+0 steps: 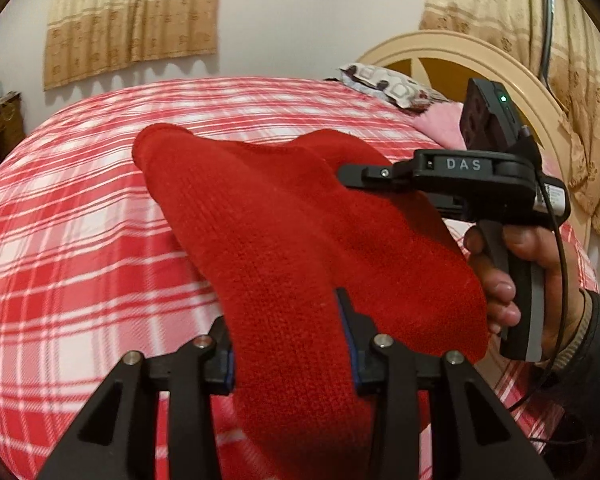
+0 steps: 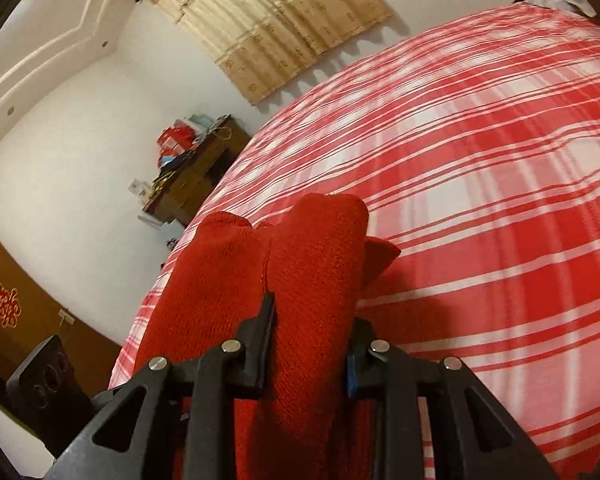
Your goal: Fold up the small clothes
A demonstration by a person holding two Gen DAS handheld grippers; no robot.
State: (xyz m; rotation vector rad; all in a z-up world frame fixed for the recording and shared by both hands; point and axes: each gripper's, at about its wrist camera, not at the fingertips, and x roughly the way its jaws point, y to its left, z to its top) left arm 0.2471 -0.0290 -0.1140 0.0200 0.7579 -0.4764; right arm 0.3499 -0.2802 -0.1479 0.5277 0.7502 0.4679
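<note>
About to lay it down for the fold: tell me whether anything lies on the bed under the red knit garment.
Nothing visible does. Both the left gripper and right gripper hold the red knit garment above the plaid bedspread, which looks bare ahead. The pillow sits far off by the headboard.

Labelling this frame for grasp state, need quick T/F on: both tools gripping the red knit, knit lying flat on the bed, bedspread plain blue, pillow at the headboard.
1. Both tools grip the red knit garment. True: the left tool and the right tool each pinch a fold.
2. The garment lies flat on the bed. False: it hangs lifted between the tools.
3. The bedspread is plain blue. False: red and white plaid.
4. A patterned pillow sits by the headboard. True.
</note>
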